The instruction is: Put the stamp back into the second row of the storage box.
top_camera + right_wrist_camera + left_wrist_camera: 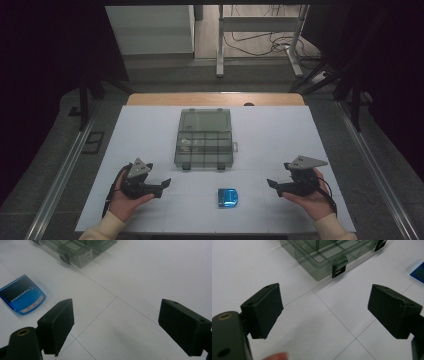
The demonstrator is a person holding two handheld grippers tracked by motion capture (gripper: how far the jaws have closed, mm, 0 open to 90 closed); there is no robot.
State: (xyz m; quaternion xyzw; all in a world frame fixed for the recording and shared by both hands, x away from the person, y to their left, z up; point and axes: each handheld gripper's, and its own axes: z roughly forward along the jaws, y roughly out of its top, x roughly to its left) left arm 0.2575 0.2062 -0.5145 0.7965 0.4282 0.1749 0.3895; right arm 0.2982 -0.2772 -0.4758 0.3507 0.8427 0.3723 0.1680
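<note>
- Left hand [125, 197]: entering from the bottom edge, cream sleeve showing, gripping the left gripper [164, 183] low over the table, jaws spreading wide and pointing inward to the right.
- Right hand [311, 197]: mirroring it, holding the right gripper [272, 185], jaws gaping wide, pointing inward to the left.

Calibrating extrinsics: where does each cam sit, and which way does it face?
High view: above the person's side, looking forward and down on the white table; both hands, left gripper and right gripper enter from the bottom.
Left gripper view: rides the left gripper, looking along its open jaws toward the clear compartment box; a fingertip at the bottom edge.
Right gripper view: rides the right gripper, jaws open, facing the table, with the blue packet at left.
Shared: all three views show the box and the packet.
</note>
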